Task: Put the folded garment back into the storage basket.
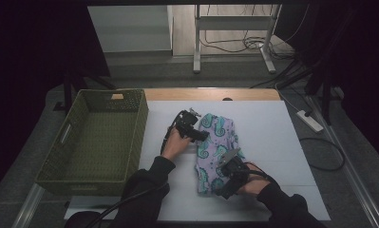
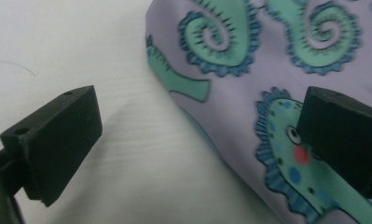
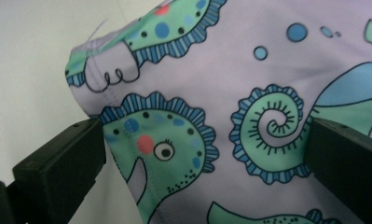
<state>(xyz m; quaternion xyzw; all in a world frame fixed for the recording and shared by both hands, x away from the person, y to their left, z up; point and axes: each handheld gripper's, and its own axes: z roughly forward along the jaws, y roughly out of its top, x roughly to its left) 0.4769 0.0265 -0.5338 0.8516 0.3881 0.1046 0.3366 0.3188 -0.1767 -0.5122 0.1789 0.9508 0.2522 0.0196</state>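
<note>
**On the white table: both your grippers at the seahorse cloth**

On the white table (image 1: 272, 142), the folded seahorse cloth (image 1: 216, 152) lies right of the green basket (image 1: 99, 137). Your left gripper (image 2: 197, 140) straddles its edge, jaws wide. Your right gripper (image 3: 204, 163) hovers over it, also spread wide.

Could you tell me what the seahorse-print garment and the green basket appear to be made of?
The seahorse-print garment looks like a smooth, matte knit fabric, perhaps a stretchy jersey: soft folds, a stitched seam and a print lying flat on the surface. The green basket seems woven from wicker or paper rope, judging by its ribbed, dull weave; which of the two is unclear.
</note>
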